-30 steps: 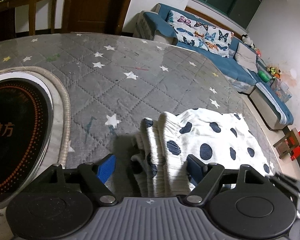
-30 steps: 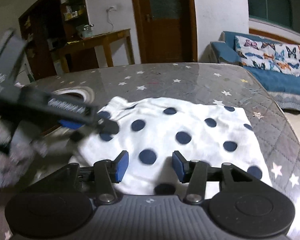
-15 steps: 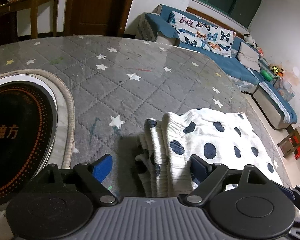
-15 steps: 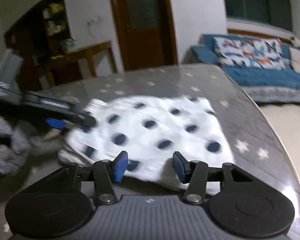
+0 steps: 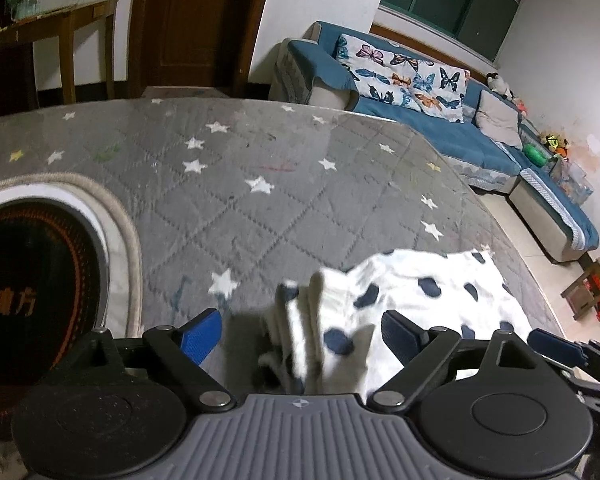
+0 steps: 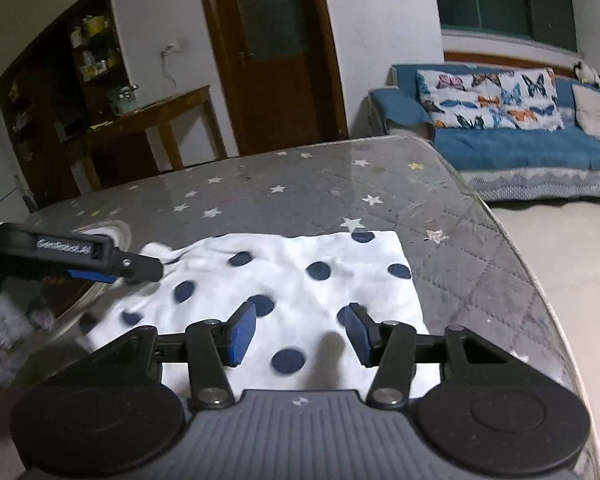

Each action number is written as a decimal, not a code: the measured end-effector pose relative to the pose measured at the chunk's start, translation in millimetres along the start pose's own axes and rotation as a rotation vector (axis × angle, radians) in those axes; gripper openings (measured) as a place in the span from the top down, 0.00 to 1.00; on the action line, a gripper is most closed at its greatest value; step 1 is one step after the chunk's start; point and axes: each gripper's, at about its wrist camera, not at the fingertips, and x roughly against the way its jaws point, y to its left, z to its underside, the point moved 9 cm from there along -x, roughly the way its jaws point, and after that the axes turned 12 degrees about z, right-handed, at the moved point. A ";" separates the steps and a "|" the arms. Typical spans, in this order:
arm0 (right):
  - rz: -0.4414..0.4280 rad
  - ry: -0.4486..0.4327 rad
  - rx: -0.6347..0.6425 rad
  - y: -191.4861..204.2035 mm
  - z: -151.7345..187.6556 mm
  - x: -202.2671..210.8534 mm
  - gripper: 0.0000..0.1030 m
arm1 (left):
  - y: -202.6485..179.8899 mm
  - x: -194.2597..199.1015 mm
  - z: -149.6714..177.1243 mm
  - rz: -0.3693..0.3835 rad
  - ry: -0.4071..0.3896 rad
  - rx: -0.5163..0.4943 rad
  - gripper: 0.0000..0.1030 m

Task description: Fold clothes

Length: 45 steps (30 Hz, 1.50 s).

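A white garment with navy dots (image 6: 300, 280) lies folded flat on the grey star-quilted table (image 6: 340, 196). In the left wrist view its bunched, layered edge (image 5: 320, 320) sits between my open left fingers. My left gripper (image 5: 302, 334) is open, straddling that edge without closing on it. My right gripper (image 6: 296, 332) is open and hovers just over the garment's near edge. The left gripper also shows in the right wrist view (image 6: 112, 264) at the garment's left corner.
A round black induction plate with a pale rim (image 5: 40, 280) is set in the table at the left. The table edge (image 6: 540, 280) drops off to the right. A blue sofa (image 5: 420, 120), a wooden side table (image 6: 160, 120) and a door stand beyond.
Both grippers have drawn back and risen slightly from the garment. The right wrist view has swung right, so the garment sits lower and further left. Both grippers stay open.
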 end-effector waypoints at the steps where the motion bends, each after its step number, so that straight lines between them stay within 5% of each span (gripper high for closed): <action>1: 0.007 0.009 -0.005 -2.0 -0.4 -6.1 0.51 | -0.5 -3.5 -2.9 -0.006 0.000 -0.005 0.13; 8: 0.020 0.071 -0.023 -7.2 11.3 -30.3 0.51 | 1.4 -26.5 -12.8 -0.045 0.017 -0.032 0.13; 16: -0.006 0.021 0.016 8.6 -2.3 -14.0 0.51 | 5.0 -30.1 -8.2 -0.050 0.027 -0.035 0.13; 45: -0.025 -0.001 0.141 65.7 33.6 20.9 0.25 | -11.3 13.4 16.0 -0.031 0.002 -0.094 0.03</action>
